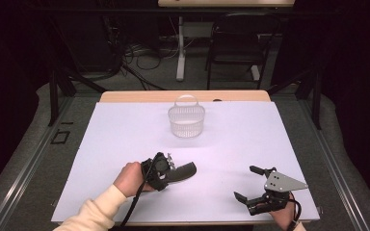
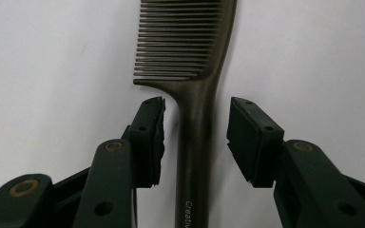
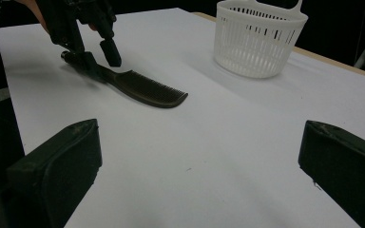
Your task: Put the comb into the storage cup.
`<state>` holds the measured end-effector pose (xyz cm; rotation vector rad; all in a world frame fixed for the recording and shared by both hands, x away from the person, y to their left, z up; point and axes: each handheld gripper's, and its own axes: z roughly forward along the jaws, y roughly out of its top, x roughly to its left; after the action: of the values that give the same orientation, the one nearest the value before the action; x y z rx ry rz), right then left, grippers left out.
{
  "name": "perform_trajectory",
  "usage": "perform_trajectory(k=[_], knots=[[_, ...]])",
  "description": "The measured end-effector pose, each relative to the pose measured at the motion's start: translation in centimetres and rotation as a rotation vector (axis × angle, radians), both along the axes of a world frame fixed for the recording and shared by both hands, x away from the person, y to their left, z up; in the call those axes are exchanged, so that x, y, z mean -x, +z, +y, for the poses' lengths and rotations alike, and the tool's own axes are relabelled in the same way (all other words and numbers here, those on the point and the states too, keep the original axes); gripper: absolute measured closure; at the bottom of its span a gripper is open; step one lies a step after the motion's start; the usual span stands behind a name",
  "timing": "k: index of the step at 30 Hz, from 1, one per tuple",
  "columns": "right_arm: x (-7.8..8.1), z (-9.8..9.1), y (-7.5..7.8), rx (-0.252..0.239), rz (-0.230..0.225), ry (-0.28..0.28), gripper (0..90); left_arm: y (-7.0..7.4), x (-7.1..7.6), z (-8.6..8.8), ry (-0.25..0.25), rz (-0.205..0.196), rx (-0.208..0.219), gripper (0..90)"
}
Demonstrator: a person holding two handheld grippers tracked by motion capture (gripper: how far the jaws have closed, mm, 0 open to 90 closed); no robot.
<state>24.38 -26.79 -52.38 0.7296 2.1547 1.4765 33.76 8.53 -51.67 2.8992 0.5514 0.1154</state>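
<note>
Left gripper (image 2: 197, 128) straddles the comb (image 2: 195, 71) handle, jaws spread, pads not touching it. Comb lies flat on the white table (image 1: 231, 139), near edge, well short of the basket (image 1: 186, 120). Right gripper (image 1: 251, 185) wide open, holding nothing.

A recording lab, curtained in black.
A white-covered table (image 1: 125, 130) is ringed by dark drapes, floor cables (image 1: 139, 55) and a folding chair (image 1: 236, 41).
</note>
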Motion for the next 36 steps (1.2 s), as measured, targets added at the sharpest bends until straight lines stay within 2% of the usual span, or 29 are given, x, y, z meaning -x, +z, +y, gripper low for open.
perform_trajectory(k=[12,24,34,36], knots=[[0.1,-0.1,0.0,-0.002,0.001,-0.001,0.2,-0.7,-1.2,-0.1,-0.009,0.065,-0.013,66.4],[0.1,-0.1,0.0,-0.001,-0.001,-0.001,0.3,-0.7,-1.3,-0.2,-0.011,0.076,-0.035,71.3],[0.0,-0.1,0.0,0.001,-0.001,-0.002,0.3,0.4,-0.9,0.9,0.015,0.048,0.029,71.5],[0.0,-0.1,0.0,0.002,-0.004,-0.002,0.3,0.6,-0.8,1.1,0.028,0.04,0.057,71.5]])
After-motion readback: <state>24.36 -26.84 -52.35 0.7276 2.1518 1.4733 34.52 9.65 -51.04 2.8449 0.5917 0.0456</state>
